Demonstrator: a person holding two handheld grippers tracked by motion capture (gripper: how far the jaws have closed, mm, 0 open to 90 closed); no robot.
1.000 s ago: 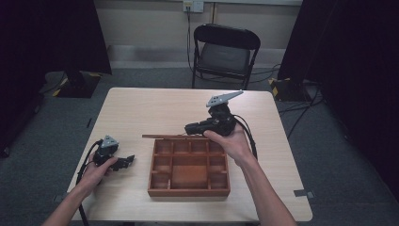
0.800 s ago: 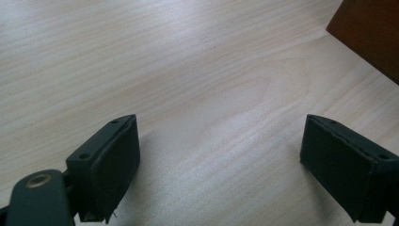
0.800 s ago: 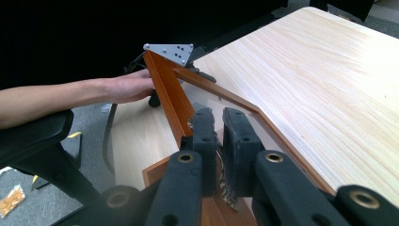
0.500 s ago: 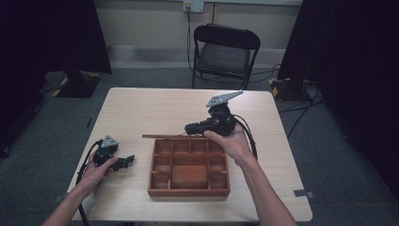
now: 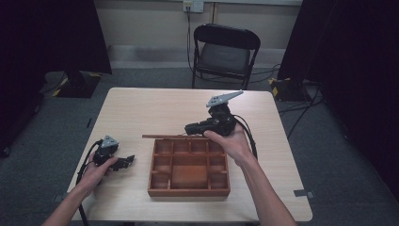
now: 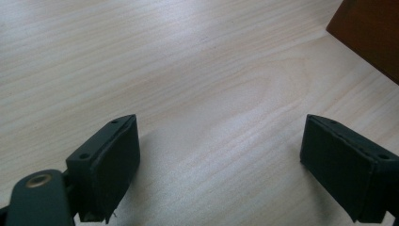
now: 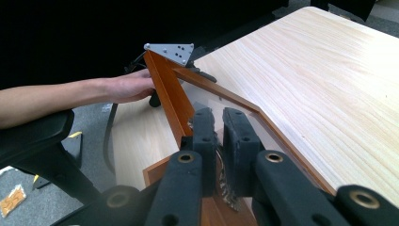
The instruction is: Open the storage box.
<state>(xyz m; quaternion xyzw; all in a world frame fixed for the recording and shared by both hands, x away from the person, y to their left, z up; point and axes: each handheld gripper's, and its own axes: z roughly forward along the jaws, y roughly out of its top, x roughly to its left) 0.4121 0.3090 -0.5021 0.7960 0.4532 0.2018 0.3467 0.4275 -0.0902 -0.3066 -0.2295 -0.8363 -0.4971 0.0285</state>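
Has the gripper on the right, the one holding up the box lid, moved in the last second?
No. The right hand-held gripper sits at the same spot over the back edge of the wooden box, with the lid raised as before.

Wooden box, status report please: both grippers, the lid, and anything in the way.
Right gripper shut on the lid, lid raised off the wooden box. Left gripper open, resting on the table left of the box. Nothing in the way.

Overhead light was even and bright on the table [image 5: 141,108], surroundings fell near black, soft shadows lay beneath the left gripper [image 6: 221,160], and the nearest parts of the right gripper [image 7: 219,136] were blurred.
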